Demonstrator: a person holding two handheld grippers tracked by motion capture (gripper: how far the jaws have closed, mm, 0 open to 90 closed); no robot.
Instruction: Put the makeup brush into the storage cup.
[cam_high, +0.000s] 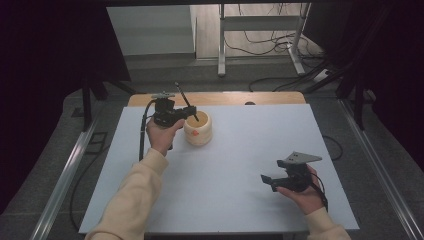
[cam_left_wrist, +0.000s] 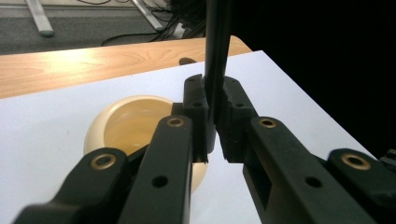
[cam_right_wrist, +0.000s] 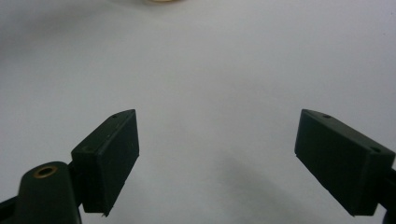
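Note:
A cream round cup (cam_high: 199, 131) with a small orange mark on its side stands on the white table top (cam_high: 235, 160), left of centre toward the back. My left gripper (cam_high: 190, 113) is just left of the cup and shut on a thin black stick (cam_high: 186, 101). The stick leans up and to the left, and its lower end dips into the cup's mouth. In the left gripper view the stick (cam_left_wrist: 215, 56) rises upright between the pads of the left gripper (cam_left_wrist: 214, 114), with the cup (cam_left_wrist: 122, 125) below and to the left. My right gripper (cam_high: 268, 182) rests open near the front right, and between the jaws of the right gripper (cam_right_wrist: 217, 154) is only bare table.
A wooden strip (cam_high: 220, 98) runs along the table's far edge. Beyond it are a metal stand's legs (cam_high: 221, 55) and cables (cam_high: 270, 42) on the floor. Metal rails flank the table on both sides. A sliver of the cup's base (cam_right_wrist: 161, 1) touches the top edge of the right gripper view.

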